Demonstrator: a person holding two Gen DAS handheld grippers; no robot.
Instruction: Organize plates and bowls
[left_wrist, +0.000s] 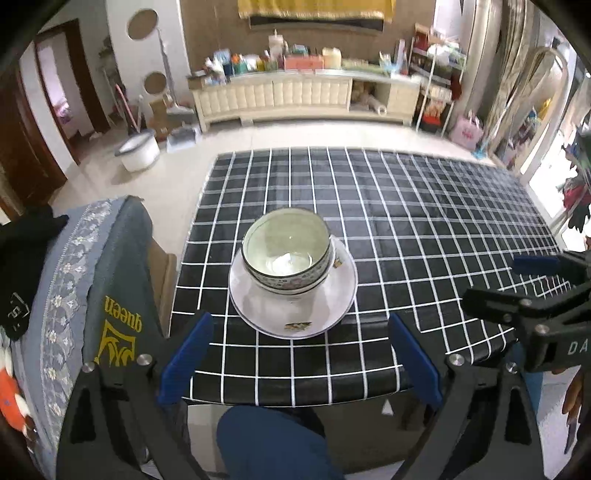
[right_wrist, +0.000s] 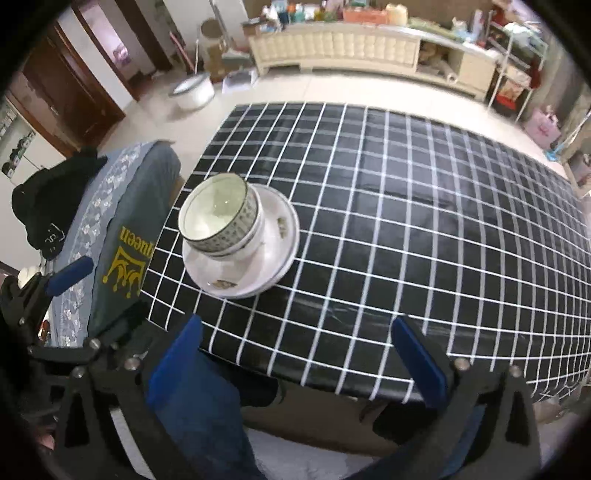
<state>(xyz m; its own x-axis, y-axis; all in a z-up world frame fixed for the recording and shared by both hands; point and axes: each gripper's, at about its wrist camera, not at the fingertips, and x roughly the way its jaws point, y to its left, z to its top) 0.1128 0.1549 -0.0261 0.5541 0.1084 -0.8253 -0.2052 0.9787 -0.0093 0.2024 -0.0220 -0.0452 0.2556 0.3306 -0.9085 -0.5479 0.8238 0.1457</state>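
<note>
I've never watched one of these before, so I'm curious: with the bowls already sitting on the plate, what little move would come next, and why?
Probably nothing more than drawing both grippers back. The bowls sit nested and upright on the plate, which lies flat on the checked table. The left gripper and right gripper are both open, empty and short of the stack, so the tidying looks done.
</note>
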